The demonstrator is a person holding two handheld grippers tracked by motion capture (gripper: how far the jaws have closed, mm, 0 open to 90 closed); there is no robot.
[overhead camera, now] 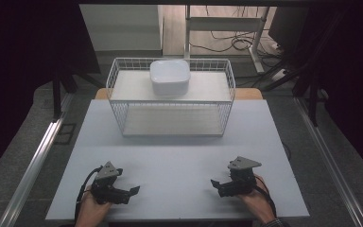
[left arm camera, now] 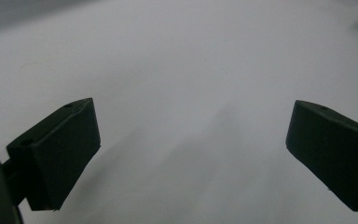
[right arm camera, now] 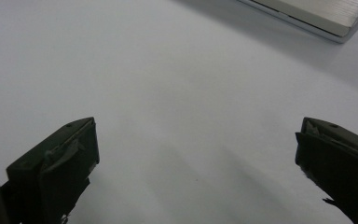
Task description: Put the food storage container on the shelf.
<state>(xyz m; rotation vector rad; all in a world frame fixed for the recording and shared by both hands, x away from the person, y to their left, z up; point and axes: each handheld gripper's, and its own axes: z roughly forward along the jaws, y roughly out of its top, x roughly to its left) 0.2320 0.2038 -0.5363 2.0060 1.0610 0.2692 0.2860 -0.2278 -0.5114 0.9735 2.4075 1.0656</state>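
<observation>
A white lidded plastic container (overhead camera: 170, 75) sits on the upper shelf of a white wire rack (overhead camera: 116, 80) at the far middle of the table. My left gripper (overhead camera: 130, 194) rests low at the near left, held by a hand and pointing right. Its jaws (left arm camera: 191, 135) stand wide apart over bare table, open and empty. My right gripper (overhead camera: 216, 187) sits at the near right, pointing left toward the other one. It is open too (right arm camera: 196, 154), with nothing between its jaws. Both are well short of the rack.
The pale table (overhead camera: 179, 161) spreads between the grippers and the rack. The rack's lower board edge (right arm camera: 317, 14) appears at the top right of the right gripper view. Metal rails (overhead camera: 38, 156) run along both sides of the table, with cables and a desk frame behind.
</observation>
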